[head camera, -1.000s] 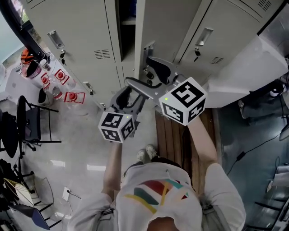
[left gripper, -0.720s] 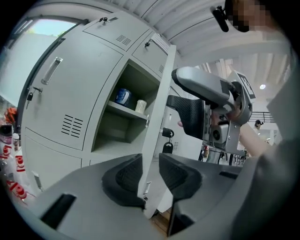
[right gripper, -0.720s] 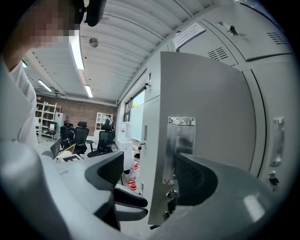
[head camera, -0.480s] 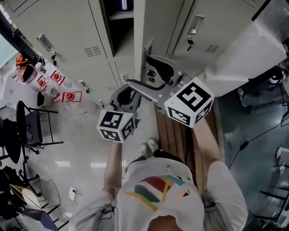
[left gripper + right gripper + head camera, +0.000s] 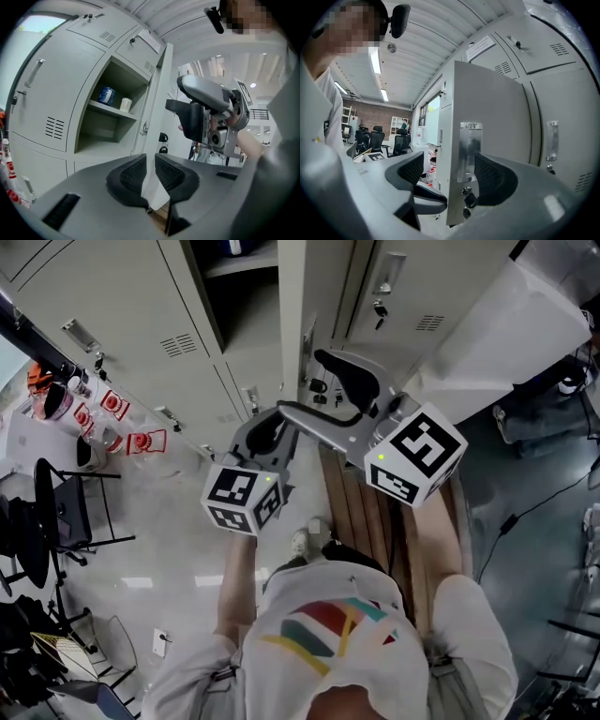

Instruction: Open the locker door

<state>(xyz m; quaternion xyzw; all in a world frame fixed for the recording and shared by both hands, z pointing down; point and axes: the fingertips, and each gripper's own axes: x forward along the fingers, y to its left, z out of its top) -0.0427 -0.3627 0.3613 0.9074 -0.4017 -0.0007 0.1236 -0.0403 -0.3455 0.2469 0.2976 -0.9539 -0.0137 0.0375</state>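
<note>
At L gripper (image 5: 150,171) pads: free edge of pale grey sheet-metal locker door (image 5: 153,103) pinched, jaws just been closing onto it. R gripper (image 5: 450,176) spread wide, straddling same door by silver recessed handle plate (image 5: 469,150), no squeeze seen. Risk, my read: thin-edge pinch slips if pull fights swing arc; R pad may snag handle. Door upright, long axis vertical, approx. square to locker row, free edge twd me. Open shelf compartment (image 5: 112,112) behind.

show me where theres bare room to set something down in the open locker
The compartment under the shelf looks bare, bordered by the shelf above and the locker door on the right. The shelf itself is busier: a blue can and a white cup sit on it, leaving only a strip along its front edge.
</note>
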